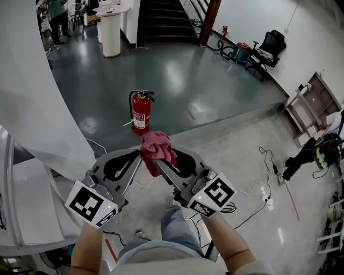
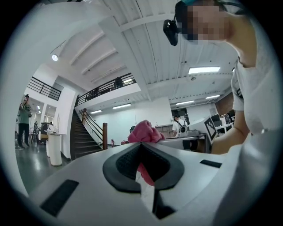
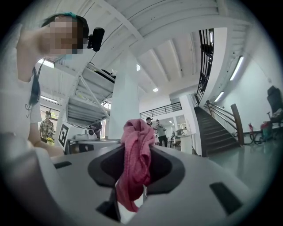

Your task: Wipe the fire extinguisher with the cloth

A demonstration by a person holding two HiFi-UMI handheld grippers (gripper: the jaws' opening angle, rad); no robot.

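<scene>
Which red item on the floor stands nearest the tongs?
The fire extinguisher, upright just beyond the cloth; the other small red item stands far off by the staircase.

A tall white hall with a glossy dark floor (image 1: 177, 75) and a dark staircase (image 1: 164, 21) at the far end.

Near the viewer the dark floor gives way to paler concrete (image 1: 231, 150), where black and white cables (image 1: 257, 185) trail off to the right. A broad white column (image 1: 32, 96) fills the left side. A round white pedestal (image 1: 111, 33) stands far left of the stairs, and a brown wooden post (image 1: 209, 19) stands at their right. A black office chair (image 1: 270, 44) sits against the white right-hand wall (image 1: 258, 13), and a wooden rack (image 1: 317, 102) stands nearer along that side. Overhead, the white beamed ceiling (image 2: 146, 53) carries bright strip lights (image 2: 204, 69), and a balcony with a black railing (image 2: 106, 87) runs above the stairs.
</scene>
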